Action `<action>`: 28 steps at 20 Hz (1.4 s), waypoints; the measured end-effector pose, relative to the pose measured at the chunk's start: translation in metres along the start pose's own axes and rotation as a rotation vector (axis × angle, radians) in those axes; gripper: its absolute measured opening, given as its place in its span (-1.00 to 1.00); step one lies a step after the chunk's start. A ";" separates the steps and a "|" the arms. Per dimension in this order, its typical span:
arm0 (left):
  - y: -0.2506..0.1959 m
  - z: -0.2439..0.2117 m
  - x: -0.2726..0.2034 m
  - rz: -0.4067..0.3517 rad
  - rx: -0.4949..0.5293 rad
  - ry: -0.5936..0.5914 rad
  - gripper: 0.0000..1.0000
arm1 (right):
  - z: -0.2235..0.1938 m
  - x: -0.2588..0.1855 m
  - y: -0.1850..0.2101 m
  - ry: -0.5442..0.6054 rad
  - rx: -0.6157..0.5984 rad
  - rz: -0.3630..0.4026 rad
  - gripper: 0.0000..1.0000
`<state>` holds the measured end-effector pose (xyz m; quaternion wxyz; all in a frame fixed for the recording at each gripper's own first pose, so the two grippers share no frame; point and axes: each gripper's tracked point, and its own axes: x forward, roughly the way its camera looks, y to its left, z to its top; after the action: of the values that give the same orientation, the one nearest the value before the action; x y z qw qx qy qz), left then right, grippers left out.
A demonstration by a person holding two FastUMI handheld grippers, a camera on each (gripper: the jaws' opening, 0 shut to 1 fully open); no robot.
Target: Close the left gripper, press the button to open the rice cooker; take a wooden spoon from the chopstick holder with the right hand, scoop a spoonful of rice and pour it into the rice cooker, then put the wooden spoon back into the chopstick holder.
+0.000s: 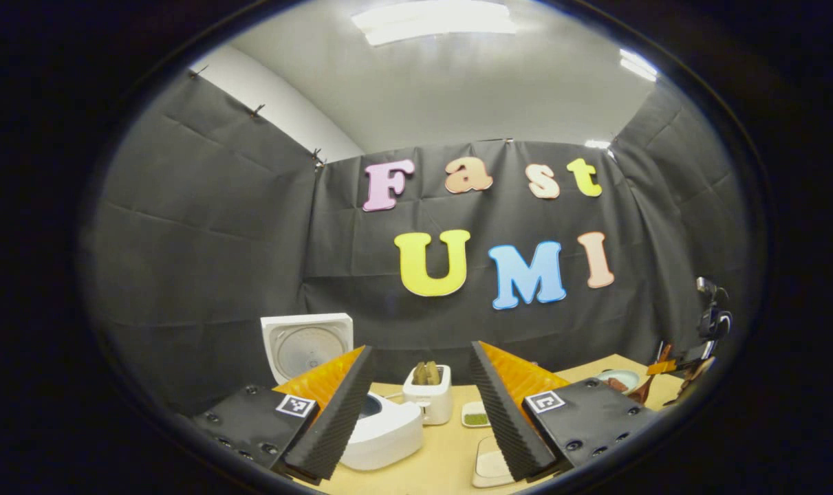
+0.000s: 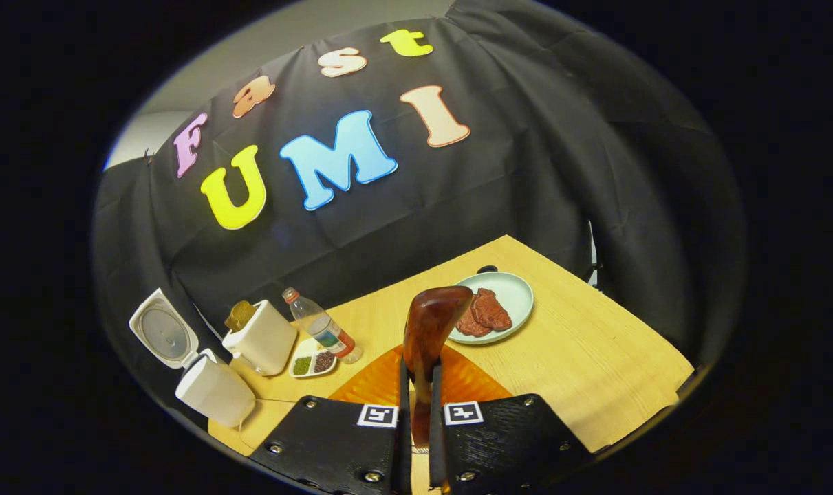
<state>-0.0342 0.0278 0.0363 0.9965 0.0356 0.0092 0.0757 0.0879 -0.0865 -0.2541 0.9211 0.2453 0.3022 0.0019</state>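
In the left gripper view our left tool (image 1: 422,412) hangs above the near edge of the wooden surface (image 1: 444,447) with its two fingers (image 1: 333,419) spread wide and nothing between them. At the far left stands the white rice cooker (image 1: 382,433), its lid (image 1: 308,344) swung up and upright behind the body, so the pot is open. Just to the right of it, seen through the gap of the fingers, is a white toaster (image 1: 428,395) with bread poking out of the top, and right of that a small dish (image 1: 475,414) of green grains. Farther right, at the edge of that view, a pale plate (image 1: 619,378) sits near the other tool and the dark spoon it carries. In the right gripper view we see the same row from the other side: cooker (image 2: 213,388) with its raised lid at the left, toaster (image 2: 261,337), a divided dish (image 2: 311,363) of green and dark grains, and a clear bottle (image 2: 320,330) tilted beside it. Our right tool (image 2: 419,412) is pressed together on the handle of the wooden spoon (image 2: 430,330), whose bowl stands up above the fingers, in the air over the surface (image 2: 595,357). Beyond the bowl, to the right, a pale green plate (image 2: 519,289) holds reddish-brown slices of meat (image 2: 485,313).
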 end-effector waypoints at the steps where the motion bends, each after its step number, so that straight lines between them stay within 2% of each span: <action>1: 0.000 -0.001 -0.001 0.001 0.003 0.005 0.90 | -0.005 0.002 0.001 0.012 0.003 0.008 -0.79; 6: -0.002 0.001 -0.001 0.012 0.024 0.012 0.91 | -0.030 0.010 -0.005 0.079 0.060 0.032 -0.72; 8: -0.002 0.003 0.000 0.014 0.030 0.010 0.91 | -0.027 0.007 -0.011 0.053 0.064 0.031 -0.62; 11: -0.001 0.000 0.003 0.017 0.029 0.017 0.91 | -0.007 0.001 -0.031 -0.030 -0.036 -0.055 1.00; 14: -0.001 0.000 0.007 0.014 0.029 0.014 0.91 | 0.018 -0.020 -0.030 -0.106 -0.145 -0.097 0.96; 18: 0.009 0.002 0.017 0.019 0.017 0.007 0.91 | 0.054 -0.050 -0.011 -0.198 -0.240 -0.111 0.96; 23: 0.049 -0.005 0.046 0.089 0.015 0.026 0.91 | 0.089 -0.092 0.028 -0.309 -0.282 -0.079 0.96; 26: 0.081 -0.004 0.073 0.152 0.021 0.026 0.91 | 0.102 -0.113 0.041 -0.367 -0.338 -0.089 0.95; 28: 0.103 -0.003 0.095 0.199 0.037 0.031 0.82 | 0.107 -0.126 0.050 -0.387 -0.343 -0.093 0.95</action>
<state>0.0438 0.1444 0.0398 0.9829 0.0534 0.0224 0.1747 0.0520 -0.1100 -0.0875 0.9890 0.0673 0.1265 -0.0362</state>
